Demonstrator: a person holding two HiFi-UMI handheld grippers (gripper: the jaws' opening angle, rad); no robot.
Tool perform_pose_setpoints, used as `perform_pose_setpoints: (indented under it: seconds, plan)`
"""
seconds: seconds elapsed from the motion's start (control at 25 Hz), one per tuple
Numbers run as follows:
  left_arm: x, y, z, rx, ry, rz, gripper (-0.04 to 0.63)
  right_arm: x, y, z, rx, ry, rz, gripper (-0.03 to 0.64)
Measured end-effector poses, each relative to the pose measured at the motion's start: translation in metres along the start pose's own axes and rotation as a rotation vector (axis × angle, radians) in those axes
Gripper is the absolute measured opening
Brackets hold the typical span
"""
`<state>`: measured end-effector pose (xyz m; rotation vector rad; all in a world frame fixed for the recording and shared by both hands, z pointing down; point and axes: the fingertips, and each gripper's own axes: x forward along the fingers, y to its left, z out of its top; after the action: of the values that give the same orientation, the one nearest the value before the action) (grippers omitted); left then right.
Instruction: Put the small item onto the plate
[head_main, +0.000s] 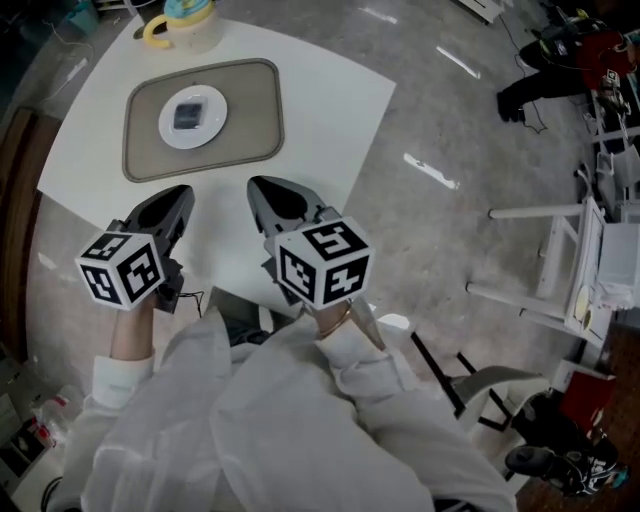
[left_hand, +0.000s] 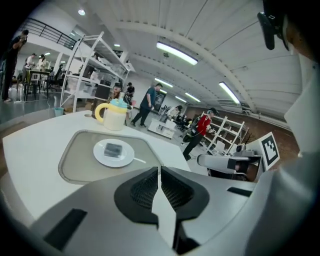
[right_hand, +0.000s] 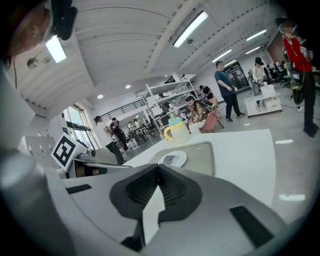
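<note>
Small dark grey square item (head_main: 189, 115) lies flat in middle of round white plate (head_main: 215, 132). Plate on tan mat with round corners (head_main: 255, 120), on white table (head_main: 330, 100). Cream mug with yellow handle (head_main: 185, 25) behind mat. Left gripper (head_main: 178, 197) and right gripper (head_main: 262, 187) near table edge, well apart from plate, jaws pressed together, holding nothing

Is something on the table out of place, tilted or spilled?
Nothing stands out. The small item lies on the plate, the plate sits on the mat, and the mug stands upright beyond the mat. The left gripper and the right gripper are shut and empty.
</note>
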<state>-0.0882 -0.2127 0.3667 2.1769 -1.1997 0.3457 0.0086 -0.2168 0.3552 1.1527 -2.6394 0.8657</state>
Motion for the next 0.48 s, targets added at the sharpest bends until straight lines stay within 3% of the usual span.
perform_pose_setpoints:
  seconds: [0.2,0.48]
  plan:
    - [-0.016,-0.035,-0.007,0.043,-0.063,-0.011,0.013,-0.031,0.017,-0.001,-0.08,-0.011,0.044,0.015]
    - [-0.044,-0.083,-0.026,0.036,-0.136,-0.015,0.011,-0.076,0.041,-0.014,-0.14,-0.013,0.113,0.015]
